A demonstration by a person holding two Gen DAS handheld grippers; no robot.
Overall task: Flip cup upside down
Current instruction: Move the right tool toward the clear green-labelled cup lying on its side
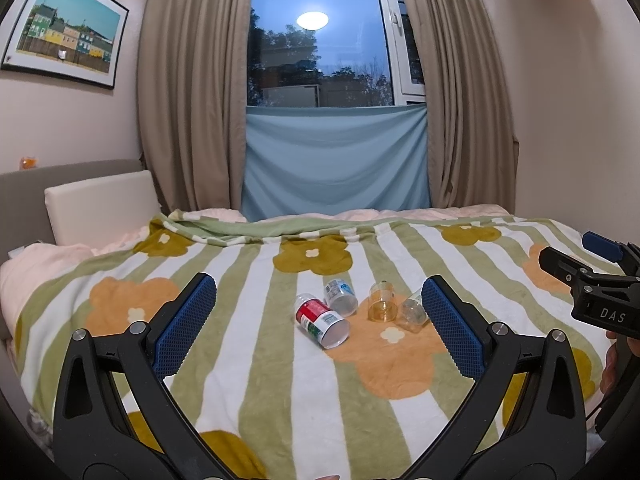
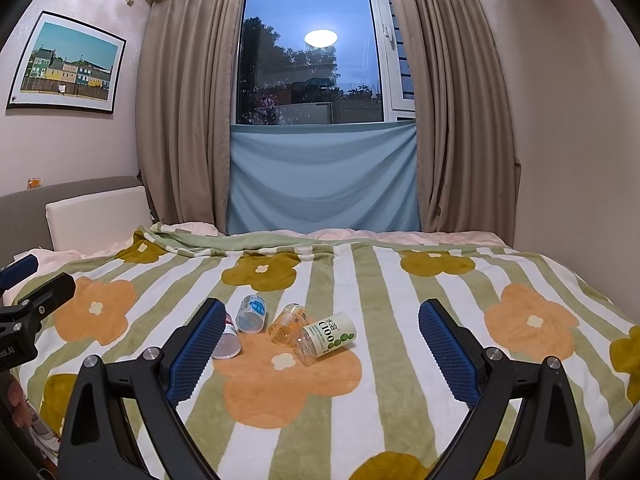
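While both grippers, left gripper point(image 1: 320, 320) and right gripper point(image 2: 320, 344), hang released | step: approach | four cups point(image 1: 322, 321) lie tipped at 12 o'clock | next: pick one, grasp its side.

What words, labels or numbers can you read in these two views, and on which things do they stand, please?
"DAS": right gripper body, left wrist view.
"C100": white-labelled cup, right wrist view.
Red-labelled cup and blue-labelled cup: print too small to read.

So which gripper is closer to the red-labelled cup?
Left. The left gripper has the red-labelled cup lying between its open fingers; the right gripper is centred further right, the cup by its left finger.
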